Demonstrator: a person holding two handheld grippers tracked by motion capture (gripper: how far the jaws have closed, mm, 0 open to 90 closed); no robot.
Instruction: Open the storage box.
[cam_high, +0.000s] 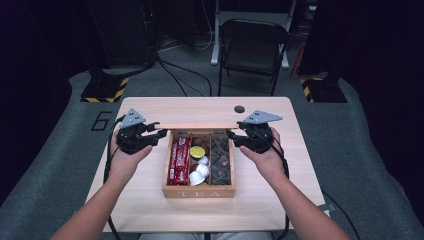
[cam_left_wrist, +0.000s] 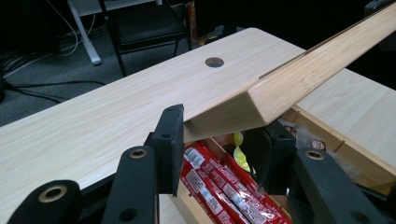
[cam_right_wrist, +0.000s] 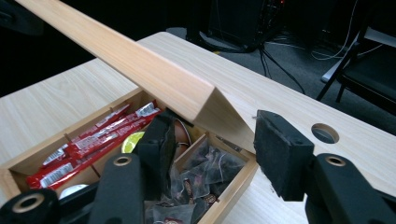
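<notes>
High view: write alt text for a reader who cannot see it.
A person's two hands hold black tongs, the left tongs and the right tongs, at either end of the raised lid of a wooden tea box on a light wooden table. Its compartments hold red packets, small capsules and dark tea bags.

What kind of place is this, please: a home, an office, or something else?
Probably a recording studio or lab, not a home: a lone wooden table on grey carpet, dark curtains around, cables across the floor, a folding chair, and stand bases with hazard-striped tape.
</notes>
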